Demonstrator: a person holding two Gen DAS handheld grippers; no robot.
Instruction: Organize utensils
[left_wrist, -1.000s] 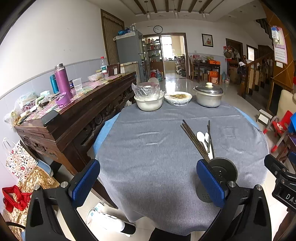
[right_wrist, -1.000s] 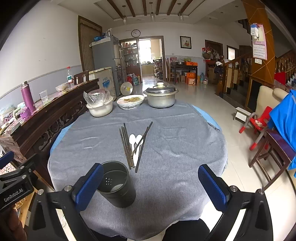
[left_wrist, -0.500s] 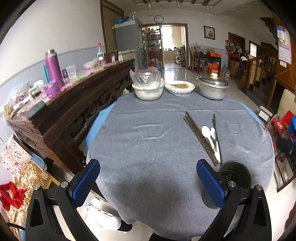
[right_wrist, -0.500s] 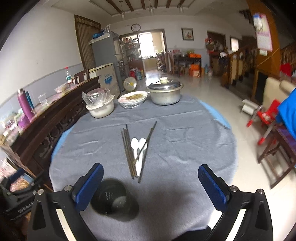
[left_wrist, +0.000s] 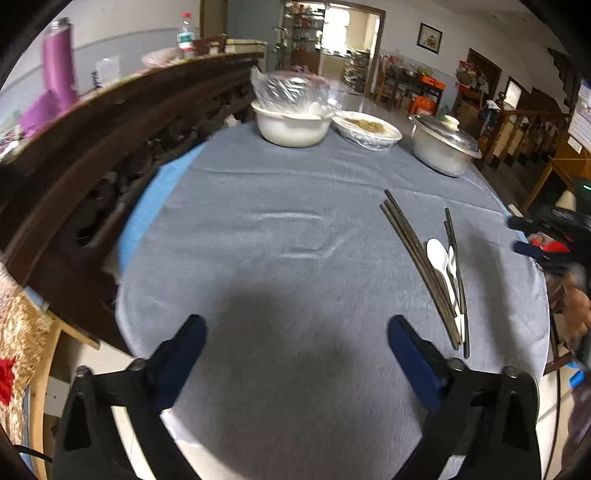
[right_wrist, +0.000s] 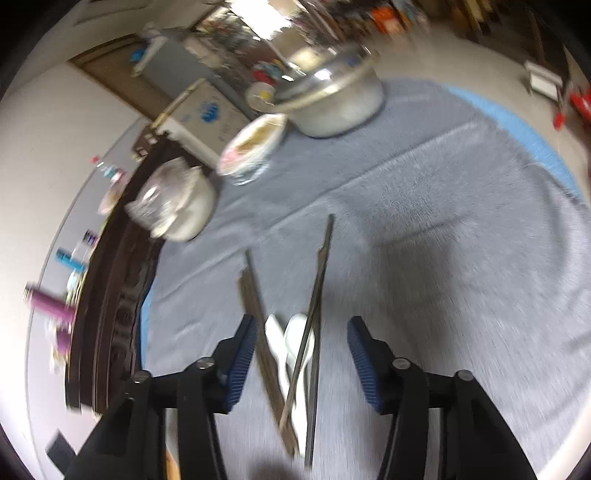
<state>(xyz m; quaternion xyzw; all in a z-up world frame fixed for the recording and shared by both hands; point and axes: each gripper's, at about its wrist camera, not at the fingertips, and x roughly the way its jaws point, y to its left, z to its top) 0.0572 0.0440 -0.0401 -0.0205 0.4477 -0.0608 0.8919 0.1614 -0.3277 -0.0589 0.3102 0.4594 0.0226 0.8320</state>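
Note:
Dark chopsticks (left_wrist: 413, 251) and white spoons (left_wrist: 441, 266) lie in a loose bundle on the grey tablecloth (left_wrist: 295, 229), right of centre in the left wrist view. My left gripper (left_wrist: 295, 347) is open and empty, low over the cloth, left of the bundle. In the blurred right wrist view, my right gripper (right_wrist: 301, 350) is open, its jaws on either side of the spoons (right_wrist: 291, 339) and chopsticks (right_wrist: 317, 280), touching nothing that I can see. The dark utensil holder is out of view.
At the table's far side stand a white bowl under plastic (left_wrist: 291, 122), a covered plate of food (left_wrist: 367, 127) and a lidded metal pot (left_wrist: 443, 147). A dark wooden sideboard (left_wrist: 92, 147) runs along the left. The right hand-held gripper (left_wrist: 546, 236) shows at the right edge.
Both grippers have moved forward and down over the table. The right gripper has tilted and narrowed around the utensil bundle. The dark holder has dropped out of both views.

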